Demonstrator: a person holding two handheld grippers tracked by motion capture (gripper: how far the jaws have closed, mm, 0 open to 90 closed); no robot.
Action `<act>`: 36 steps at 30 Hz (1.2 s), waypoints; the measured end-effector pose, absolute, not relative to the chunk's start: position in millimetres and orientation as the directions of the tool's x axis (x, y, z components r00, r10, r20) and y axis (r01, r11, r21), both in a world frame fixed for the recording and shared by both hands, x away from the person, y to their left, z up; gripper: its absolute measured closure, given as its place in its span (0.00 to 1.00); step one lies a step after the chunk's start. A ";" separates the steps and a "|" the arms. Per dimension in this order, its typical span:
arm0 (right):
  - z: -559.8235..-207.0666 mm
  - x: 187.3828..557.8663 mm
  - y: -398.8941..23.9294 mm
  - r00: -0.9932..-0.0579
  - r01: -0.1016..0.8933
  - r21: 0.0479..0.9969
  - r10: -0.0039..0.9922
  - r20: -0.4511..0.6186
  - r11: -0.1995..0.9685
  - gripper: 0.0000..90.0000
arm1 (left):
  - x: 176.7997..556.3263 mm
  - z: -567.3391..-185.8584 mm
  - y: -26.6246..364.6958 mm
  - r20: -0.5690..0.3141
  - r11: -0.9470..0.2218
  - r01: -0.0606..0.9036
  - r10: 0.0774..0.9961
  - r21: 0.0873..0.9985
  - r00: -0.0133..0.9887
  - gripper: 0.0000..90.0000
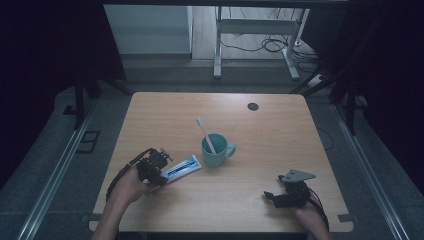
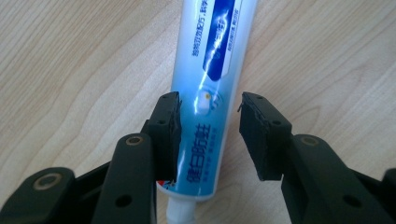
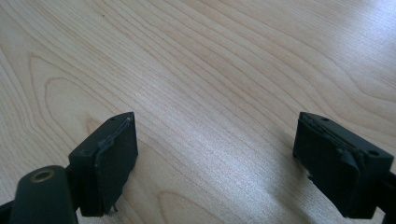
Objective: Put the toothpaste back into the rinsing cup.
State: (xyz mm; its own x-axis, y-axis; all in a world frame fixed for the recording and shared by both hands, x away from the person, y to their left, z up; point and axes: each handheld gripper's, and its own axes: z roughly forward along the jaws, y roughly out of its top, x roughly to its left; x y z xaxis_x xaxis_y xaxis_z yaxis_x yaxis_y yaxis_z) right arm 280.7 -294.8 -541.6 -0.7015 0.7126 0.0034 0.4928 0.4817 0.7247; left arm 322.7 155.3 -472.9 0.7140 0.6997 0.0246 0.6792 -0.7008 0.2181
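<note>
A: From the high view we see a glossy white-and-blue toothpaste tube (image 1: 181, 167) lying flat on the pale wooden table (image 1: 260, 130), just beside a teal mug (image 1: 215, 150). What sits in the mug?

B: A pale toothbrush (image 1: 205, 134) leans in it, head up. Our left gripper (image 1: 156, 172) is at the tube's near end; our right gripper (image 1: 272, 197) rests well apart, near the table's front edge. Beyond the table we see grey floor, a white desk frame and loose cables.

A: In the left gripper view the soft tube (image 2: 210, 93) lies between the black jaws, cap end toward us.

B: The left pad (image 2: 173, 135) sits against the tube, and a gap shows at the right pad, so we call it released, not grasping.

A: And the right gripper view?

B: Our right gripper (image 3: 215, 163) stands wide open over bare wood grain (image 3: 210, 70), holding nothing.
</note>
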 end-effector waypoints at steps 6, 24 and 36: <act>-541.6 280.7 -294.8 -0.701 0.493 0.725 0.713 0.004 0.481 0.15 | 333.8 -477.8 146.4 0.034 -0.713 0.683 0.696 0.160 0.718 0.62; -541.7 280.7 -294.8 -0.701 0.493 0.725 0.713 0.004 0.481 0.15 | 344.5 -494.8 137.0 0.019 -0.722 0.686 0.690 0.088 0.724 0.53; -541.7 280.7 -294.7 -0.701 0.493 0.725 0.713 0.003 0.481 0.15 | 347.2 -499.5 137.2 0.003 -0.722 0.688 0.690 0.080 0.724 0.53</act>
State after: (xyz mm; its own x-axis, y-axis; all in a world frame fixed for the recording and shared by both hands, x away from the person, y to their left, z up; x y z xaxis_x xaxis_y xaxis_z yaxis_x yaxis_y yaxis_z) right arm 280.7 -294.7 -541.7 -0.7010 0.7131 0.0034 0.4927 0.4809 0.7253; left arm 347.2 137.2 -499.5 0.7237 0.6901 0.0034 0.6876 -0.7216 0.0805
